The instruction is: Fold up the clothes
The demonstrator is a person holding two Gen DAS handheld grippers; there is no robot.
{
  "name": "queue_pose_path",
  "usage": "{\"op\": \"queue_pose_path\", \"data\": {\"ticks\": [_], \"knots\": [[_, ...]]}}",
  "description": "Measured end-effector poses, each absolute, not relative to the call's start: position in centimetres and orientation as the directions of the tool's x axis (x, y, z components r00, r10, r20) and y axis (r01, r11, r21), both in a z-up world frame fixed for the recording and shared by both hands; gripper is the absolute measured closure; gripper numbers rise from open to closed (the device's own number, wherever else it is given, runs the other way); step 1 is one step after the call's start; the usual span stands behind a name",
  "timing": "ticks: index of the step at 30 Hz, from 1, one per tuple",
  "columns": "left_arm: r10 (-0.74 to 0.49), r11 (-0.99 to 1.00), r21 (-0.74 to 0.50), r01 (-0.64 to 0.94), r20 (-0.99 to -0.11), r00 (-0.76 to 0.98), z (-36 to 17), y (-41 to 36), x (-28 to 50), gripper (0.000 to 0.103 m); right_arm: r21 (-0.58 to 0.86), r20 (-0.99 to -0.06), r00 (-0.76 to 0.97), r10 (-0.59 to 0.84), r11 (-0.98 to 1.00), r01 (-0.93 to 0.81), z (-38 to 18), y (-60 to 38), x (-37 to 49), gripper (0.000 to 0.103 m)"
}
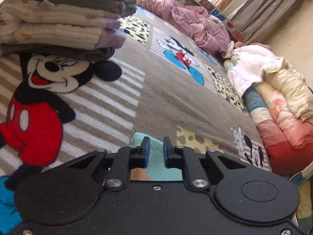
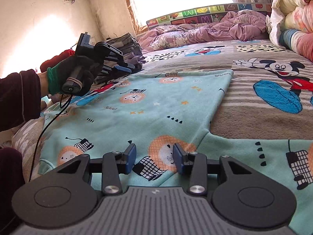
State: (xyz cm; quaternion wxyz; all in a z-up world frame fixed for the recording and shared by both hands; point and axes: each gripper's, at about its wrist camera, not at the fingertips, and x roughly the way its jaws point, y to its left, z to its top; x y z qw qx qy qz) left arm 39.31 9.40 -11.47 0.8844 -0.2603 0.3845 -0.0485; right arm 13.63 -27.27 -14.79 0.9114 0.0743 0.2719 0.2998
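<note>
Right wrist view: right tongs gape empty just above the mint garment
Left tongs: narrow gap, gripping nothing
Garment: spread flat on bed blanket
Folded stack: on blanket

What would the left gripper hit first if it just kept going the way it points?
Probably the mint-green garment right under the left gripper, whose blue pads stand slightly apart with nothing between them. It points down at the bed, so the cloth comes first, then the Mickey blanket beyond. Depth is hard to judge.
</note>
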Motion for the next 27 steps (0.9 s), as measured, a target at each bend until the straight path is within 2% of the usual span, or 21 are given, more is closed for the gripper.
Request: {"op": "queue_pose_path", "data": {"ticks": [3,4,8,11,13,18,21,22,23,25,27], "knots": [[-0.232,0.861,-0.475,-0.182,-0.685,0.690,-12.3,10.6,40.4,0.090,0.301,-0.450,0.672,0.588,0.809,-0.506,-14.8,-27.3,13.7,0.061],[-0.211,0.860,-0.470,-0.200,-0.684,0.698,-11.6,11.1,40.1,0.084,0.305,-0.450,0.671,0.589,0.807,-0.505,-14.9,-27.3,13.8,0.061],[-0.214,0.865,-0.483,-0.132,-0.595,0.775,-7.0,13.1,35.4,0.083,0.314,-0.455,0.666,0.591,0.806,-0.501,-14.9,-27.3,14.1,0.061],[-0.139,0.905,-0.406,-0.127,-0.565,0.814,-3.9,13.7,29.5,0.075,0.309,-0.457,0.667,0.589,0.808,-0.502,-14.8,-27.2,14.1,0.061],[-0.093,0.927,-0.352,-0.129,-0.549,0.831,-3.1,13.1,25.2,0.064,0.302,-0.457,0.669,0.586,0.810,-0.503,-14.8,-27.2,14.1,0.061],[-0.021,0.949,-0.275,-0.154,-0.544,0.839,-5.1,9.7,15.5,0.063,0.250,-0.465,0.689,0.557,0.829,-0.501,-14.4,-26.7,13.5,0.060],[-0.070,0.947,-0.296,-0.124,-0.569,0.820,-7.7,7.8,12.5,0.064,0.196,-0.459,0.717,0.525,0.847,-0.495,-13.8,-26.3,12.7,0.059],[-0.114,0.942,-0.322,-0.095,-0.573,0.812,-8.5,7.2,11.9,0.066,0.181,-0.453,0.726,0.518,0.850,-0.494,-13.6,-26.1,12.3,0.059],[-0.185,0.913,-0.402,-0.073,-0.566,0.804,-9.3,7.1,11.6,0.068,0.171,-0.442,0.730,0.521,0.848,-0.502,-13.4,-25.8,11.7,0.059],[-0.351,0.788,-0.614,-0.036,-0.497,0.794,-10.9,7.5,11.3,0.068,0.149,-0.409,0.734,0.542,0.834,-0.532,-12.8,-24.9,10.4,0.059],[-0.461,0.665,-0.747,-0.011,-0.422,0.780,-12.6,7.1,11.2,0.068,0.121,-0.379,0.730,0.569,0.812,-0.570,-12.2,-23.7,9.0,0.060]]}}
